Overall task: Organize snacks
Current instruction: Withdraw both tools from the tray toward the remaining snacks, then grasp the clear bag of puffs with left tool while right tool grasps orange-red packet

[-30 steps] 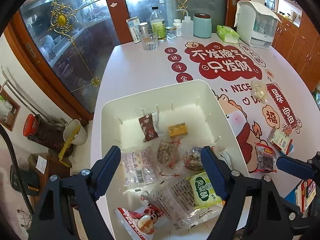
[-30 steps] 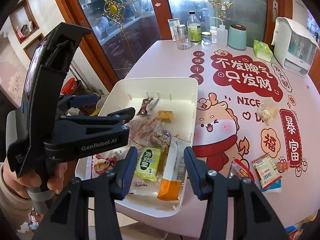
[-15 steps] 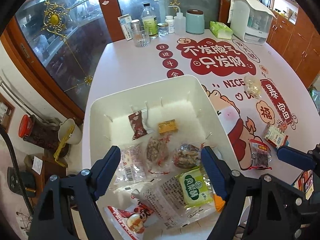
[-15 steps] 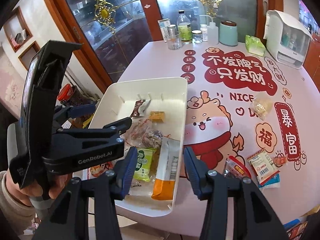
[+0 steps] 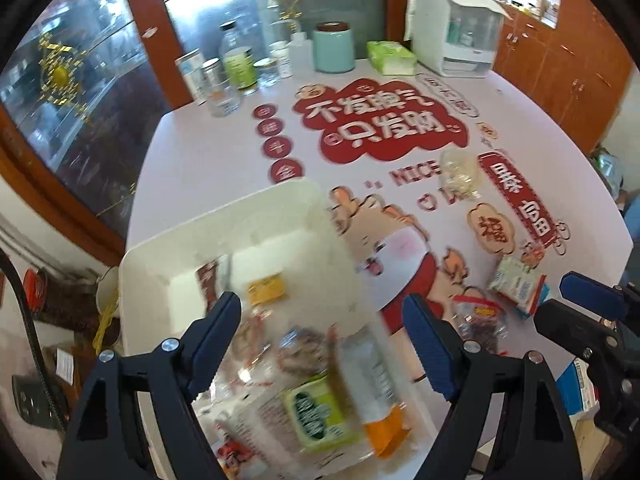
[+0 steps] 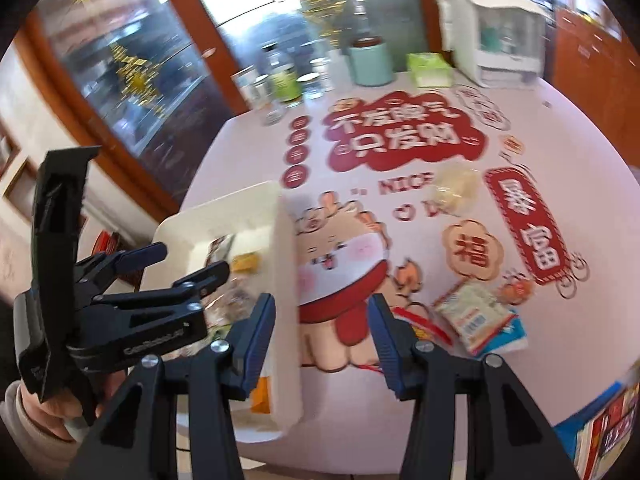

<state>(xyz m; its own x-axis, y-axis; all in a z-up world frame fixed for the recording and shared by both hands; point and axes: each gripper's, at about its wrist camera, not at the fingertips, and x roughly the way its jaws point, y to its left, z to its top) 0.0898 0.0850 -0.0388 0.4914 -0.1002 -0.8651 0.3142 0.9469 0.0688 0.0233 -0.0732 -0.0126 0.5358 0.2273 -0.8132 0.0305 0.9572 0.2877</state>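
Fingers: left gripper point(image 5: 320, 340) and right gripper point(image 6: 322, 330) both standing spread, gripping nothing. White bin point(image 5: 280, 208) at the table's left edge is holding most snacks; loose packets point(image 6: 472, 316) are lying near the front edge, one clear bag point(image 6: 456, 188) mid-table, awaiting collection.

Both grippers tilt steeply downward, side by side. The left gripper point(image 5: 320, 344) has its blue-padded jaws spread wide with nothing pinched between them. The right gripper point(image 6: 322, 336) stands with a narrower gap, its pads likewise pressing on nothing. Seen from the right one, the left tool sits just off to its left, gripped from below by a hand point(image 6: 48, 412) whose pale sleeve cuff point(image 6: 12, 404) shows at the wrist.
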